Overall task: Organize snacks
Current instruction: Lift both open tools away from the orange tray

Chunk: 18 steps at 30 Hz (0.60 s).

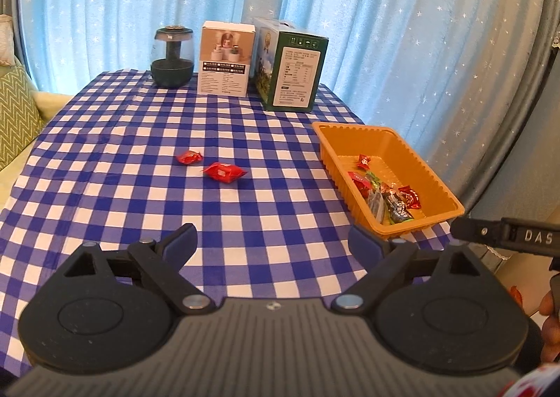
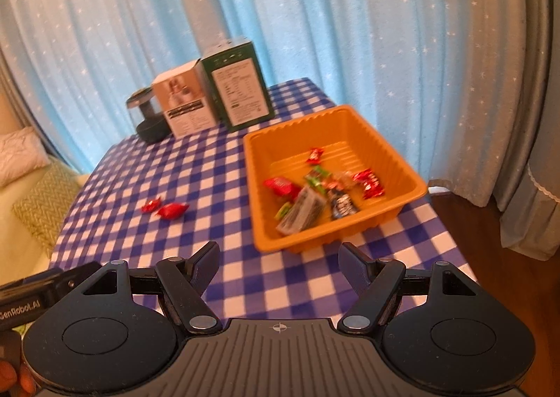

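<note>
Both grippers are empty with their jaws spread wide, nothing between the blue pads. The left gripper [image 1: 271, 239] hovers over the near edge of the checked tablecloth [image 1: 105, 194], and the two loose candies lie ahead of it, slightly left of its centre line and well apart from its fingertips. The right gripper [image 2: 278, 262] hangs just before the near wall of the orange tray [image 2: 350, 124]; from there the same two candies sit off to the left, further across the table. My judgement: the left hand is the better placed for the next pick.

Nearer of the pair is the larger red candy [image 1: 224, 172], a puffy pillow wrapper whose long axis runs roughly crosswise to the left gripper's pointing line, so a slight wrist roll may be needed to pinch across its short side. Beside it, close but not touching, lies the smaller red candy [image 1: 189, 157], twisted at both ends. Several wrapped snacks [image 1: 385, 195], red, green and dark, already lie in the tray, right of the candies.
</note>
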Available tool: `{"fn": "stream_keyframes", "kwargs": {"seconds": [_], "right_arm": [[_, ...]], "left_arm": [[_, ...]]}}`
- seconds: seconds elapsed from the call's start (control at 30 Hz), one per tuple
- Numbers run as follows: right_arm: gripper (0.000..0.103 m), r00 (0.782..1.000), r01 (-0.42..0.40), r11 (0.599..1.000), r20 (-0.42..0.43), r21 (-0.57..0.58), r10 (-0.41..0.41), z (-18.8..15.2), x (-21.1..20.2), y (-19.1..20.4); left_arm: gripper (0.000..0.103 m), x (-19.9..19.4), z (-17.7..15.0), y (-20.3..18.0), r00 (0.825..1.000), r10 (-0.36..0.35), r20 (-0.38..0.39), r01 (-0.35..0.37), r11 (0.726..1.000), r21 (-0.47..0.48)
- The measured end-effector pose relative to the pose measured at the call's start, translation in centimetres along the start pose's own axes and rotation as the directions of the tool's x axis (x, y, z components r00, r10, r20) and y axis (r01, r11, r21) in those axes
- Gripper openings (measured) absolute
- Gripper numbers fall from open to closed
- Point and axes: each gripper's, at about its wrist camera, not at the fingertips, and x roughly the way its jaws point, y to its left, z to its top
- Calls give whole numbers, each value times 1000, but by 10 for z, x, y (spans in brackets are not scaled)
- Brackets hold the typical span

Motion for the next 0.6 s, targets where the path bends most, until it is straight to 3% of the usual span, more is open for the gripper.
{"fn": "stream_keyframes", "kwargs": {"seconds": [0.6], "right_arm": [[75, 998, -49, 998, -44, -45, 47, -18, 10, 30]], "left_arm": [[92, -11, -6, 26, 999, 37, 4, -36, 999, -7]]}}
